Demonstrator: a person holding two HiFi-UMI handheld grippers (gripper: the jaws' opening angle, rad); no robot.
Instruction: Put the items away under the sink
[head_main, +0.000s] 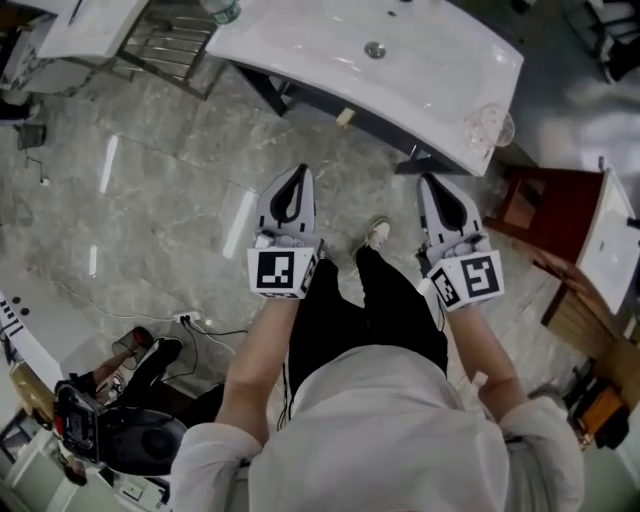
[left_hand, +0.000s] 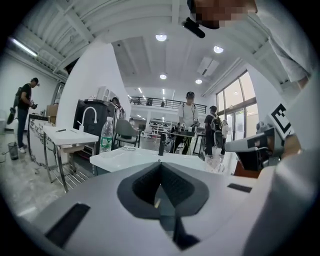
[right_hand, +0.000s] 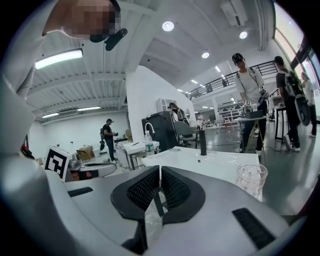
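Observation:
A white sink top (head_main: 300, 45) stands ahead of me on a dark frame, with a drain (head_main: 375, 49) in its basin. A clear glass cup (head_main: 488, 127) sits on its right corner, and a green-labelled water bottle (head_main: 222, 10) on its far left. My left gripper (head_main: 300, 172) and right gripper (head_main: 428, 182) hover side by side short of the sink's front edge. Both are shut with nothing between the jaws. In the right gripper view the glass (right_hand: 251, 178) is near at the right and a black tap (right_hand: 203, 142) rises behind the basin. The left gripper view shows the bottle (left_hand: 106, 135).
A brown wooden cabinet (head_main: 545, 205) stands right of the sink. A second white table (head_main: 95, 25) with a metal rack (head_main: 170, 40) is at the upper left. Cables and dark equipment (head_main: 120, 420) lie on the marble floor at lower left. People stand in the background (left_hand: 189, 120).

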